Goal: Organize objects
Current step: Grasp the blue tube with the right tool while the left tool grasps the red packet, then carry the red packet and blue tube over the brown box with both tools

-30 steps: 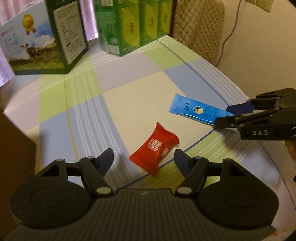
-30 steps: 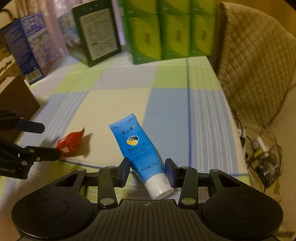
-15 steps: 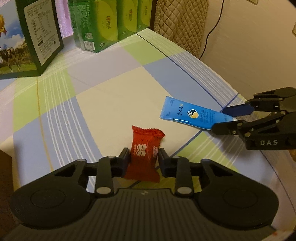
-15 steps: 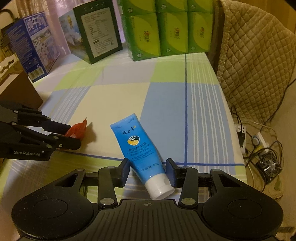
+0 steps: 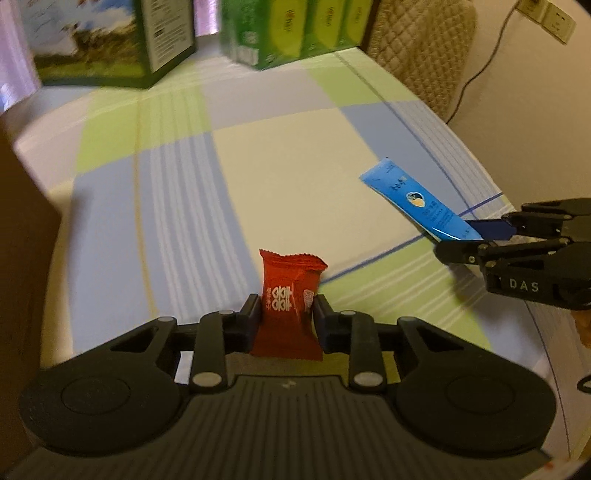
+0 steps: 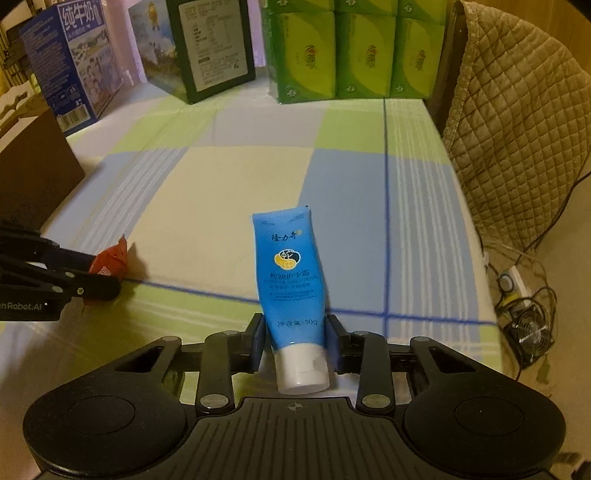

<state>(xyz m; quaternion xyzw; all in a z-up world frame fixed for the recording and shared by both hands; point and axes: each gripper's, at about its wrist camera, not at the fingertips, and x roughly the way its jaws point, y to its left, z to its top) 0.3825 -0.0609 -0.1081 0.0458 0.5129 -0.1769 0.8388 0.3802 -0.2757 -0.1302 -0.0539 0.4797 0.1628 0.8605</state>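
My left claw point(image 5: 286, 314) pinches the red packet point(image 5: 290, 295), my right point(image 6: 295, 332) the blue tube point(image 6: 291, 273), above the checked cloth point(image 6: 236, 177); cartons point(image 6: 369, 51) line its far edge.

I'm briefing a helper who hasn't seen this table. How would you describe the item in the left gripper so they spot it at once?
Start at the checked tablecloth, green cartons along its far edge. At the near edge, the left gripper clamps a small red packet. It has white characters and a crimped top, unlike the long blue tube in the right gripper.
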